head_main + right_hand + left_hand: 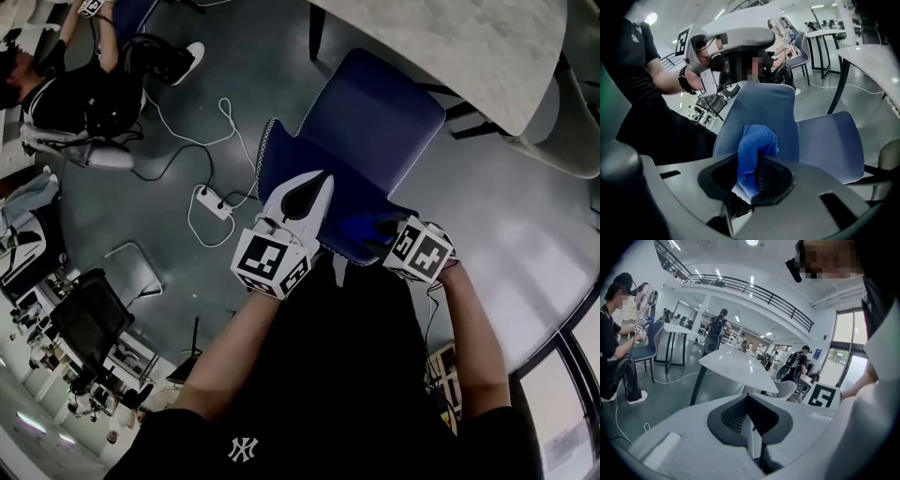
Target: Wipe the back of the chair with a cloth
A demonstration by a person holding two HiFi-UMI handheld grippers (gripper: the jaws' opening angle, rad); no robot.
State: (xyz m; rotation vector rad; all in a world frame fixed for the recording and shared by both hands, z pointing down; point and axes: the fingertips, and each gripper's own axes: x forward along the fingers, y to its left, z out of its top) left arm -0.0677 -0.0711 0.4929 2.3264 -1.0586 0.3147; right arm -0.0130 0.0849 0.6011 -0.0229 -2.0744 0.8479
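Two claws work at the chair back (pixel 761 105): right claw (pixel 750 177) grasps the blue cloth (pixel 755 140) against it; left claw (pixel 751 422), clenched empty, alongside. Wiping seems underway; next, sweep the cloth across with steady pressure.

right gripper (pixel 751 182), jaws clamped on blue cloth (pixel 753 145), cloth bunched upward toward 12 o'clock, blue chair back (pixel 764 105) beyond it, seat (pixel 827 140) at 3 o'clock, white table (pixel 876 58) at 2 o'clock

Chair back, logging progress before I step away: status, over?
Left claw shut, empty. Right claw shut on blue cloth, at the chair back. Nothing in the way.
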